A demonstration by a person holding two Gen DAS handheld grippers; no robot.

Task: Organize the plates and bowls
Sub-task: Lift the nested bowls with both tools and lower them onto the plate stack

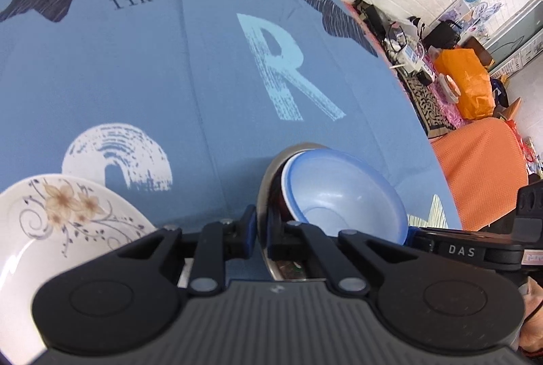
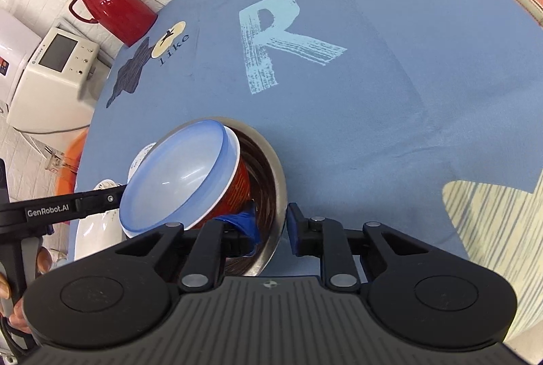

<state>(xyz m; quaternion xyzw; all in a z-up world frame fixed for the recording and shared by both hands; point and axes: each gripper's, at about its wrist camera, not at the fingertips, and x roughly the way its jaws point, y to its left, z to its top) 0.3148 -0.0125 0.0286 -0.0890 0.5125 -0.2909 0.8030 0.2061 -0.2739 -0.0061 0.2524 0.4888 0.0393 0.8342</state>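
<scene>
A steel bowl (image 1: pixel 263 181) holds a red bowl (image 2: pixel 237 192) with a pale blue bowl (image 1: pixel 346 195) nested inside it; the whole stack is tilted over the blue tablecloth (image 1: pixel 203 76). My left gripper (image 1: pixel 262 229) is shut on the steel bowl's near rim. My right gripper (image 2: pixel 273 226) pinches the opposite rim of the steel bowl (image 2: pixel 280 181), one pad inside and one outside. The blue bowl (image 2: pixel 176 175) leans toward the left gripper's finger (image 2: pixel 101 197). A white floral plate (image 1: pixel 51 229) lies just left of the stack, and its rim (image 2: pixel 91 236) also shows in the right wrist view.
A red thermos (image 2: pixel 112 8) stands at the table's far corner beside a white appliance (image 2: pixel 54 73). The table edge (image 1: pixel 390 66) curves along the right, with clutter, an orange bag (image 1: pixel 468 80) and an orange cushion (image 1: pixel 482 168) beyond. A hand (image 2: pixel 10 297) holds the left gripper.
</scene>
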